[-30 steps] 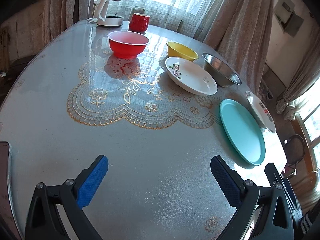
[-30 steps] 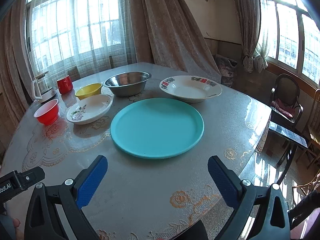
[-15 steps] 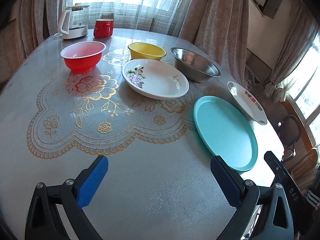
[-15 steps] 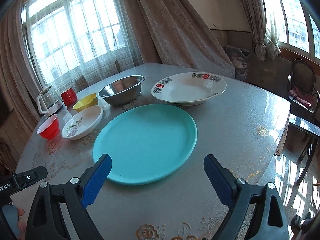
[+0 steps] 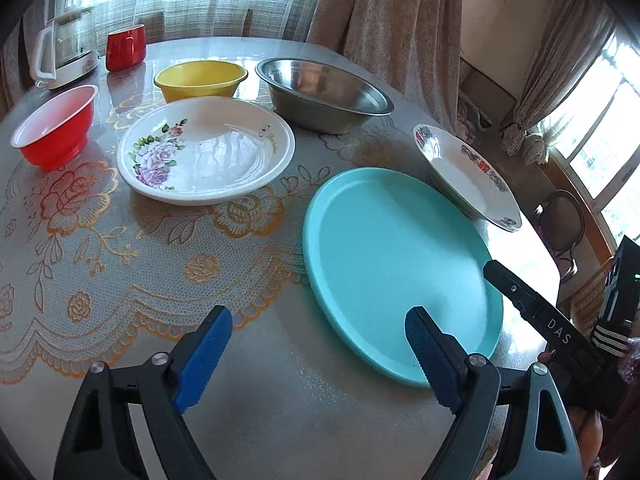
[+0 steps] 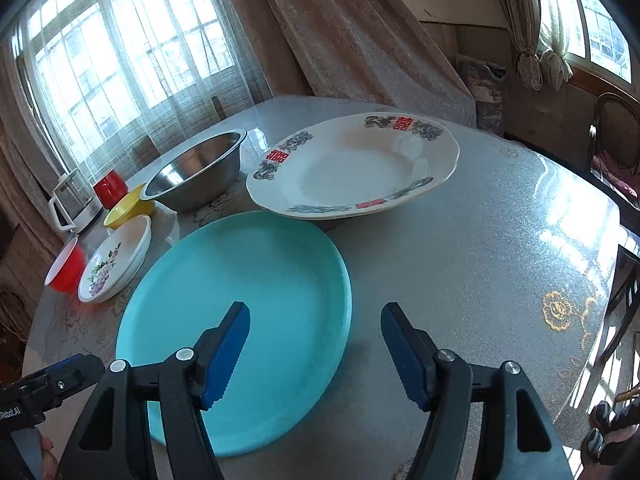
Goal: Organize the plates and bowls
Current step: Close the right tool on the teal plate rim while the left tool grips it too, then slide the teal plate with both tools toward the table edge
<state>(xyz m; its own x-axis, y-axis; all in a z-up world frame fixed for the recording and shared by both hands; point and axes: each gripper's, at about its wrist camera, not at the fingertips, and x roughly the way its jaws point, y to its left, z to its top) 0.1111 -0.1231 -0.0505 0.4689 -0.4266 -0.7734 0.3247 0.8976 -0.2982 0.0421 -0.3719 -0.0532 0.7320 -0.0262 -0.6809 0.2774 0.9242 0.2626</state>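
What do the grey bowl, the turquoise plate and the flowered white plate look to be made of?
Grey bowl: likely stainless steel, brushed; thin rim, dull mirror-like reflections.
Turquoise plate: probably plastic or melamine; flat matte colour, soft sheen, no glaze glare.
Flowered white plate: looks like glazed ceramic, possibly enamel or melamine; glossy window reflections over a printed rose.
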